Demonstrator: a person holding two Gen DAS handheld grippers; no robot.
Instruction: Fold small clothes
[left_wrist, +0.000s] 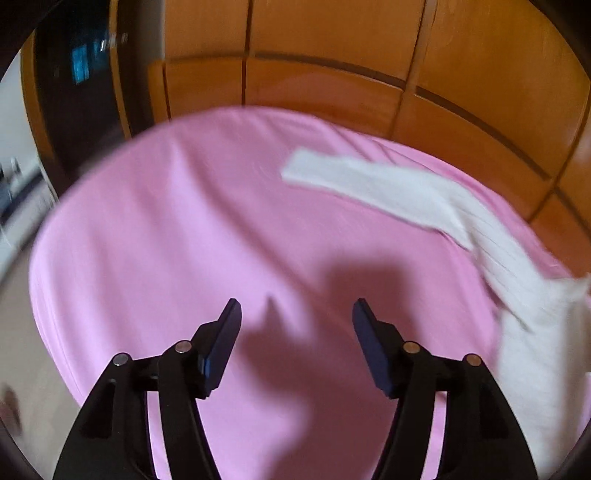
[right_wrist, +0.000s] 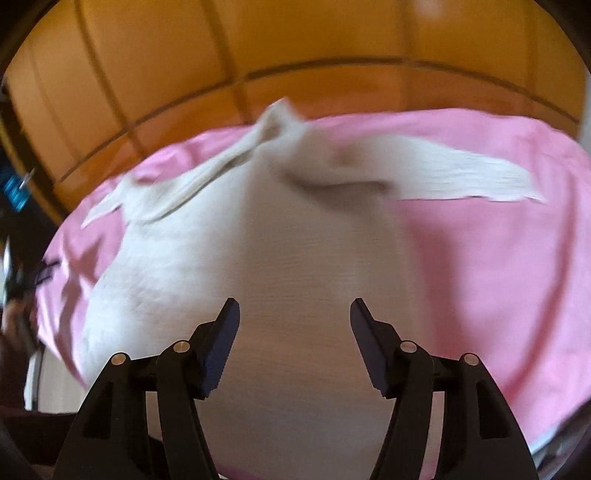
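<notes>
Now both tools hang open over a bed, with a white garment spread on its pink sheet.

From the left wrist view, the left tool (left_wrist: 296, 314) has its jaws apart and empty above bare pink sheet (left_wrist: 166, 221), its shadow falling just ahead; the white garment (left_wrist: 424, 195) lies off to its right, one ribbed sleeve stretched toward the far edge. From the right wrist view, the right tool (right_wrist: 294, 314) is likewise spread wide and grips nothing, with the garment's broad body directly beneath and ahead of it, rumpled at the far end. Orange wooden panelling (right_wrist: 258, 48) stands behind the bed. Both views are blurred.
</notes>
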